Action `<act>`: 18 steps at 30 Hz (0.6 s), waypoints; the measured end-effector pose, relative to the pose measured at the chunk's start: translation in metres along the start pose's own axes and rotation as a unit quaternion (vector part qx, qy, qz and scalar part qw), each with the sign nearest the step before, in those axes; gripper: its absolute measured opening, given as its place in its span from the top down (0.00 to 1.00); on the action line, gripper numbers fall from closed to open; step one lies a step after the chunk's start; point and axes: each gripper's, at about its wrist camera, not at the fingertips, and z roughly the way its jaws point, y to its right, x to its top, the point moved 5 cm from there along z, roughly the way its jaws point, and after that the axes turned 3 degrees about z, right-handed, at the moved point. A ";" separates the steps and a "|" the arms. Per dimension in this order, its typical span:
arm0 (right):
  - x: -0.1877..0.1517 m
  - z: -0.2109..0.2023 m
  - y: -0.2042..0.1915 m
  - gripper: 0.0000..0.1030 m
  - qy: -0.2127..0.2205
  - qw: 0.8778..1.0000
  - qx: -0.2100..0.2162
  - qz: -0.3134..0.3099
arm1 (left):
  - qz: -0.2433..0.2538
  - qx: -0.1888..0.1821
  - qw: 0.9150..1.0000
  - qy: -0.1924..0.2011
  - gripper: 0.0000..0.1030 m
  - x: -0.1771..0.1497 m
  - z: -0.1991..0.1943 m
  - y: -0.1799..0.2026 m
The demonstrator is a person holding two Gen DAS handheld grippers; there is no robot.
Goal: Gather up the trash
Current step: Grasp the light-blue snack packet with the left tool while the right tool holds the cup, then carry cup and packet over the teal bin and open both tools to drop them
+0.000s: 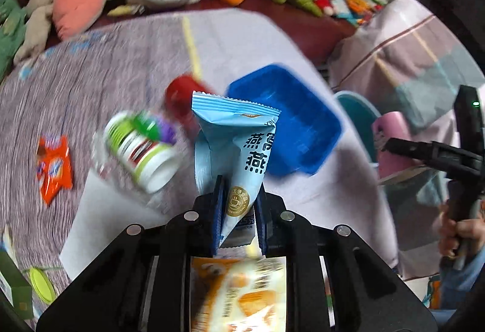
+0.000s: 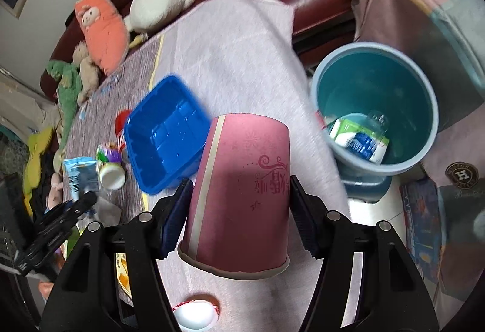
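Left wrist: left tool (image 1: 238, 204) pinches blue snack wrapper (image 1: 233, 144).

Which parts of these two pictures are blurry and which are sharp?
Left wrist view: the blue wrapper in the left gripper is sharp, the white bottle and table motion-smeared. Right wrist view: the pink cup is crisp, the blue tray slightly soft.

Both fisheye cameras are riding just behind their claws, looking steeply down along the fingers. The left one is facing the blue tub (image 1: 291, 119) ahead; the right one is seeing that blue tub (image 2: 165, 132) ahead-left and the teal bin (image 2: 376, 116) ahead-right.
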 end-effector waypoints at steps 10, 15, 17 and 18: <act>0.054 -0.060 0.082 0.41 0.083 0.995 -0.036 0.050 | 0.080 -0.069 0.994 -0.002 0.81 0.059 0.023 0.131; 0.077 -0.063 0.122 0.41 0.089 0.992 -0.056 0.071 | 0.097 -0.090 0.991 -0.032 0.81 0.072 0.060 0.177; 0.085 -0.057 0.132 0.41 0.085 0.992 -0.059 0.075 | 0.101 -0.092 0.990 -0.043 0.81 0.077 0.074 0.191; 0.090 -0.052 0.137 0.41 0.080 0.992 -0.062 0.075 | 0.103 -0.092 0.989 -0.045 0.81 0.077 0.079 0.193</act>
